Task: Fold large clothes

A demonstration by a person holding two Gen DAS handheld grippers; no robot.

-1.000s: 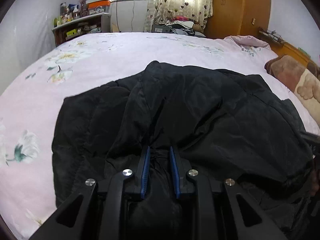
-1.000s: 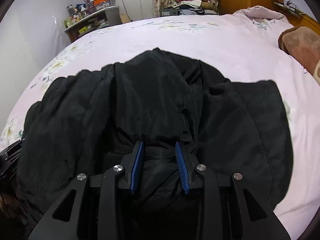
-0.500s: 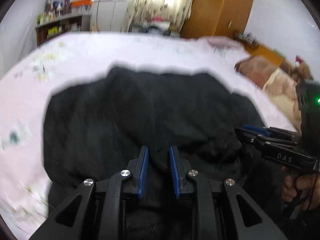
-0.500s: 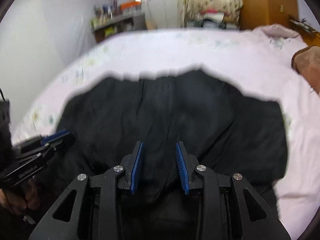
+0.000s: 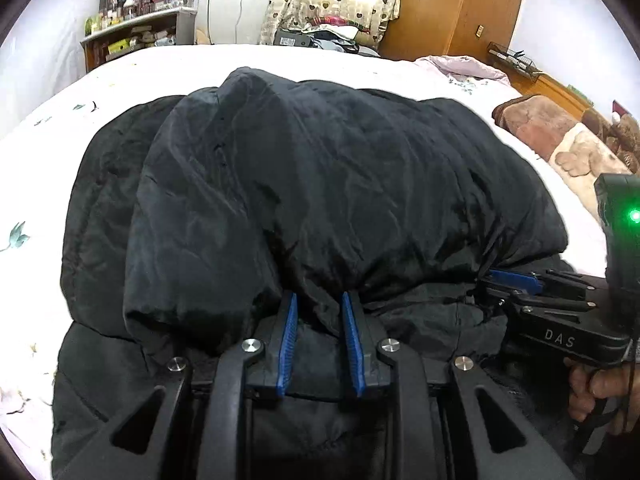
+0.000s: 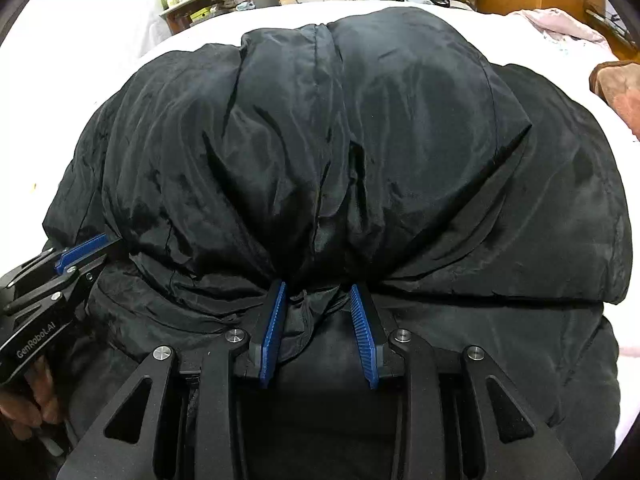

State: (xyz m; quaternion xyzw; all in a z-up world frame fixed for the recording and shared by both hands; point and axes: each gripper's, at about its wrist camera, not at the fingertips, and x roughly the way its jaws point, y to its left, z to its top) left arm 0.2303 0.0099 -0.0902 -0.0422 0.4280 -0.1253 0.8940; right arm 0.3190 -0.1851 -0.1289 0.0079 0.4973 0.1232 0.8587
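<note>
**Folding a black padded coat, top layer doubled over**

Lying across the middle of the bed (image 5: pixel 132 68), the black coat (image 5: pixel 340 184) has a thick upper layer folded over the layer beneath, its bunched edge gathered toward the near side. By my reading the fold is well under way: the top half already covers most of the lower half, but the edge is not yet laid flat, and smoothing plus any further fold is likely left.

Two grippers hold that gathered edge side by side. At the left gripper (image 5: pixel 319 304) a wad of cloth sits between the blue pads, which are just beginning to part though they look to be touching the fabric. At the right gripper (image 6: pixel 318 292) the pads pinch a puckered bundle of the edge, jaws partly apart around its bulk. Both point steeply down at the coat, each gripped from behind by a hand (image 5: pixel 600 392) at the frame's edge.

Beyond the coat lie a brown blanket (image 5: pixel 560 136), a cluttered shelf (image 5: pixel 132 32) and a wooden wardrobe (image 5: pixel 460 4).
</note>
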